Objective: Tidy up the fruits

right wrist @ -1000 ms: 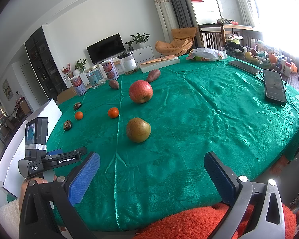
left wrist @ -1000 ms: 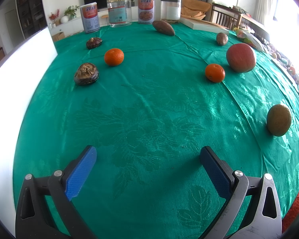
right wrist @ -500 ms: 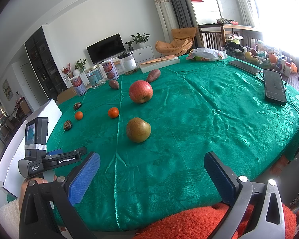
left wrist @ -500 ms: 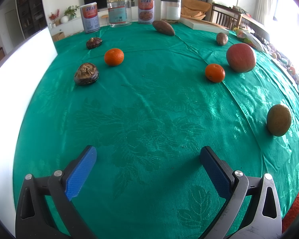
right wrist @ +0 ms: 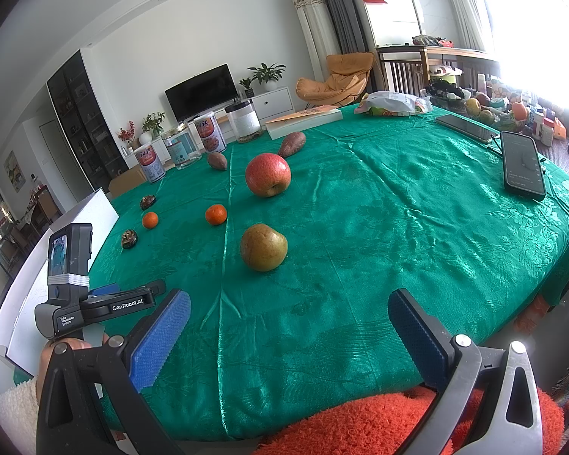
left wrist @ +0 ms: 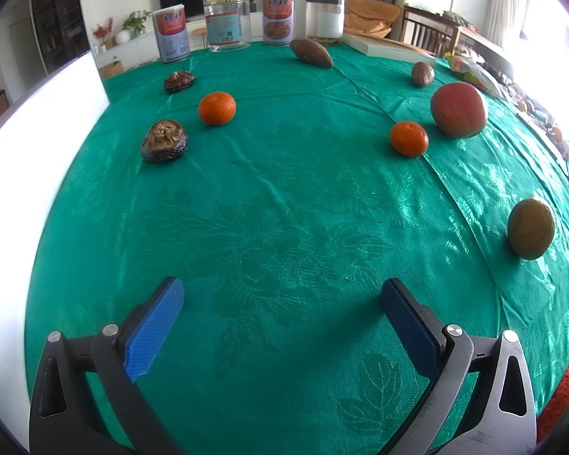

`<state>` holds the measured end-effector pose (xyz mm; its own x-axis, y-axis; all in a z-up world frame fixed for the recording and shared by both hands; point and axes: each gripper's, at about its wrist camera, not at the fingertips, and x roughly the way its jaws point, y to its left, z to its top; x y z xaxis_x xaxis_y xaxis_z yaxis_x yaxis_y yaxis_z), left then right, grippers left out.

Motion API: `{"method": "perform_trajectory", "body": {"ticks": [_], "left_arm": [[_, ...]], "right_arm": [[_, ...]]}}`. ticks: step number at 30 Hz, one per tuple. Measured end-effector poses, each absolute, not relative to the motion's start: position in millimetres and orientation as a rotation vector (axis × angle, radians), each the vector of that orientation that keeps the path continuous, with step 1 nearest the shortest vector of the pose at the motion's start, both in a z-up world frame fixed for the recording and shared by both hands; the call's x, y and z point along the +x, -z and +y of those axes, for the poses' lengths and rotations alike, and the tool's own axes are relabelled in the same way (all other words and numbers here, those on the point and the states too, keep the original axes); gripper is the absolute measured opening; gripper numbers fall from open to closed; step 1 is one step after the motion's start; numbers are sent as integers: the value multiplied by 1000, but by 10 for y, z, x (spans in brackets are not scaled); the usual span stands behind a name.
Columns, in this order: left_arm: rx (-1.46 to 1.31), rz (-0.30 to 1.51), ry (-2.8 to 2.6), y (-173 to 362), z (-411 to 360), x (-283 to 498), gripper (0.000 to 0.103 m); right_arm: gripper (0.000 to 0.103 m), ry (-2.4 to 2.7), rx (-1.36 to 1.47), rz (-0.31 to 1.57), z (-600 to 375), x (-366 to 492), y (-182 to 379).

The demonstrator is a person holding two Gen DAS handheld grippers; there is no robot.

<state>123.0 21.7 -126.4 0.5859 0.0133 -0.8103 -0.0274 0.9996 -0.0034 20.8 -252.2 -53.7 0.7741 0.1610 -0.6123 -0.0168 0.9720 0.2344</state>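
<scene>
While both pairs of tongs are held spread and empty over the near edge of the worktop (left wrist: 284, 227), nothing has yet been gathered, and the fruits lie scattered well apart on the green cloth. The pear (right wrist: 263, 247) is seen almost straight ahead of the right tongs (right wrist: 289, 313), slightly to their left, and is the nearest fruit to them; in the left wrist view the same pear (left wrist: 531, 228) sits far off to the right of the left tongs (left wrist: 282, 297), toward the worktop's right edge. The right hand is therefore judged the nearer one for it. Being roundish, the pear offers no marked long axis. Beyond it lie the red apple (right wrist: 268, 174) and a mandarin (right wrist: 216, 214); a second mandarin (left wrist: 216, 108) lies toward the left edge, ahead and left of the left tongs.
</scene>
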Motion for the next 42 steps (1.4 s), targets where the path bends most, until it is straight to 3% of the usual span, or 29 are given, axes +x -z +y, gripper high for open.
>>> {"method": "perform_trajectory", "body": {"ticks": [16,20,26,28,31,32,33,42], "left_arm": [[-57,973,36,1096,547,1205,102],[-206,899,-100,870,1083,1481,102],[-191,991,-127,1106,1276,2166,100],[-156,1016,-125,1217,1232,2263,92],[-73,982,-131,1225,1154,2256,70],[-64,973,-125,1214,1138,2240,54],[-51,967,-127,1188,1136,2230,44],[-109,961,-51,1048,1053,1767,44]], "right_arm": [[103,-113,240,684,-2520,220,562],[103,-121,240,691,-2503,239,567],[103,-121,246,688,-2530,220,565],[103,-120,248,688,-2541,214,566],[103,-120,249,691,-2539,225,569],[103,-121,249,693,-2537,229,570],[103,-122,250,693,-2536,231,571],[103,-145,302,709,-2623,253,611]]}}
